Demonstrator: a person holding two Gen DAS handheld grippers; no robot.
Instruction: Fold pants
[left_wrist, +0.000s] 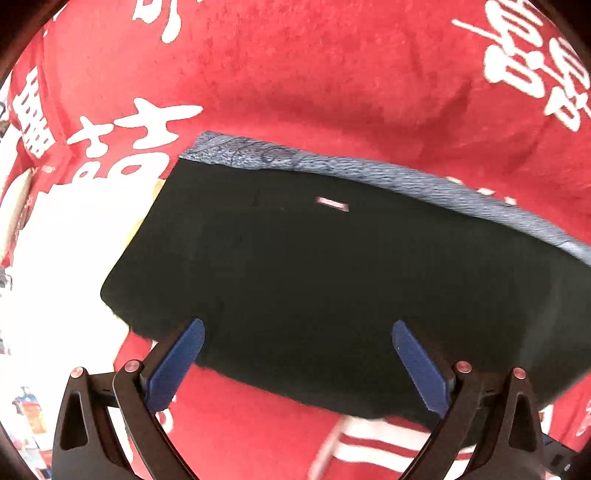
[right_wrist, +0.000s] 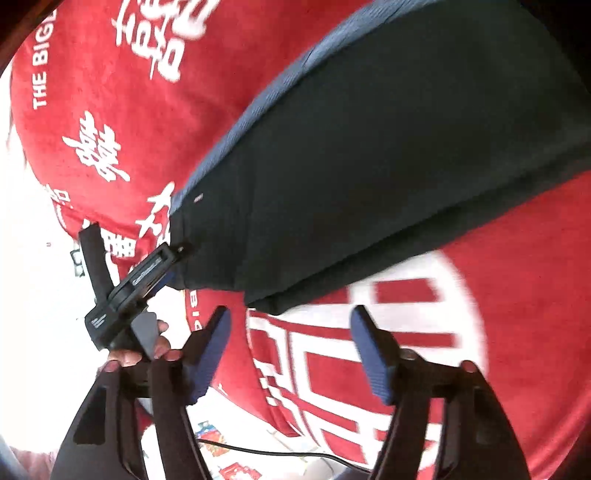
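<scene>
Dark folded pants (left_wrist: 314, 277) lie flat on a red cloth, with a blue-grey ribbed waistband (left_wrist: 369, 173) along their far edge and a small pale label (left_wrist: 332, 204) below it. My left gripper (left_wrist: 297, 328) hovers open over the pants' near edge, nothing pinched between its blue pads (left_wrist: 177, 365). In the right wrist view the pants (right_wrist: 369, 166) stretch up to the right. My right gripper (right_wrist: 291, 314) stands open over the red cloth just below the pants' near corner, holding nothing. The left gripper (right_wrist: 173, 262) shows there too, at the pants' left end.
A red cloth (left_wrist: 295, 74) printed with white characters covers the surface under the pants (right_wrist: 92, 92). A person's fingers (right_wrist: 162, 347) hold the left gripper's handle. Pale floor lies at the left, and a black cable (right_wrist: 258, 450) runs past the cloth's edge.
</scene>
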